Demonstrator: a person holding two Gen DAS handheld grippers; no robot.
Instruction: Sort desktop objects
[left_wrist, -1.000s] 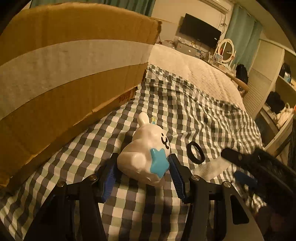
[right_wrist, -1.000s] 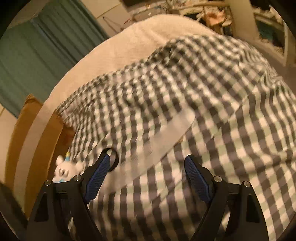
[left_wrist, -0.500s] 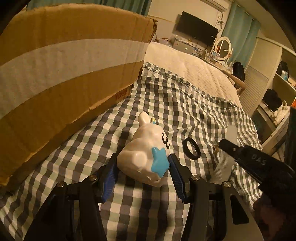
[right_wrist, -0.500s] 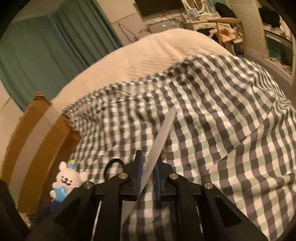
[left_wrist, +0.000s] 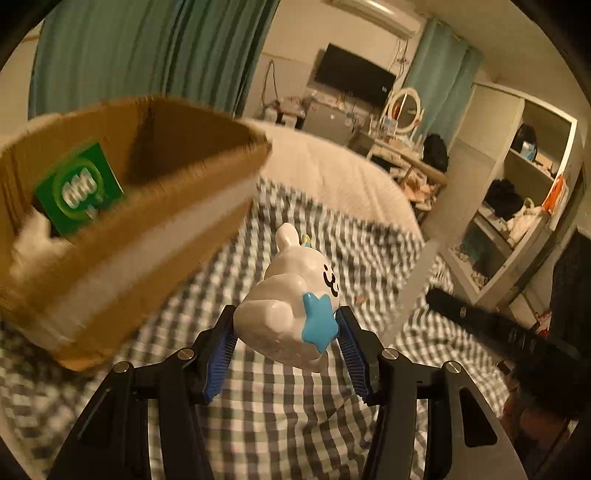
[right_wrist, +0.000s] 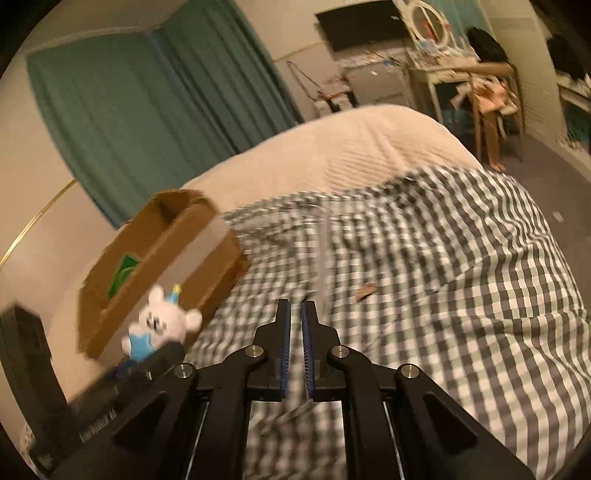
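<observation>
- Left gripper (left_wrist: 286, 332) is clamped on the white rabbit figure (left_wrist: 291, 310), blue ribbed pads pressed to both its sides; I hold it in the air above the checked cloth (left_wrist: 295, 398), just beside the near rim of the cardboard box (left_wrist: 155, 236).
- Right gripper (right_wrist: 295, 325) has its pads pressed nearly together on a long, flat pale comb (right_wrist: 321, 254), which sticks forward and up from between them; it is blurred in my right view.
- Room: the box stands open-topped at the left edge of the bed, with a green packet (left_wrist: 79, 188) leaning inside. To the right of it the cloth lies bare up to the cream bedspread (right_wrist: 332, 155).
- Since a second ago I have raised the rabbit off the cloth, so I now look down into the box rather than at its taped side; the right pads, then wide apart, have closed on the comb and raised it.
- Surfaces: glossy moulded rabbit with a blue star; rough brown cardboard with a pale tape band; soft grey-and-white gingham.
</observation>
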